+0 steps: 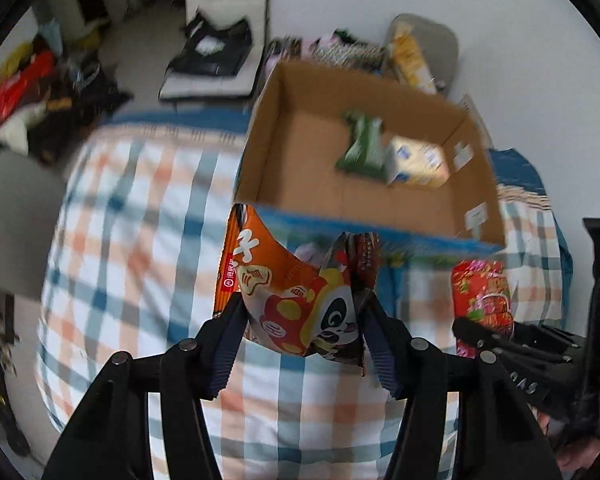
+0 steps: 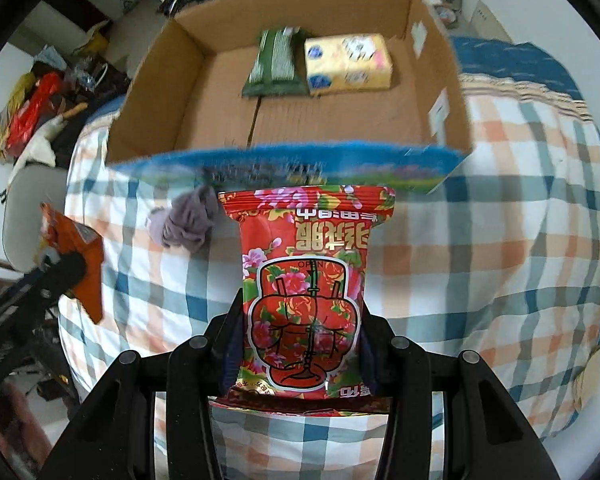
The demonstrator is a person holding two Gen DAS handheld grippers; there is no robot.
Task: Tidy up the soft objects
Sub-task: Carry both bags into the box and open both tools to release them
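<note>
My left gripper (image 1: 302, 312) is shut on an orange panda snack bag (image 1: 296, 296), held above the checked bedspread just short of the cardboard box (image 1: 256, 128). My right gripper (image 2: 300, 320) is shut on a red floral packet (image 2: 306, 292), also held in front of the box (image 2: 148, 92). The box holds a green packet (image 2: 276, 64) and a yellow tissue pack (image 2: 348, 62); both also show in the left wrist view as the green packet (image 1: 360, 148) and the yellow pack (image 1: 418, 162). The red packet (image 1: 482, 300) and the right gripper appear at the right of the left wrist view.
A grey-purple cloth (image 2: 188, 220) lies on the bedspread (image 2: 500, 260) before the box's blue front wall (image 2: 284, 164). A grey chair (image 2: 24, 216) stands left of the bed. Clutter and a white seat (image 1: 224, 32) lie on the floor beyond.
</note>
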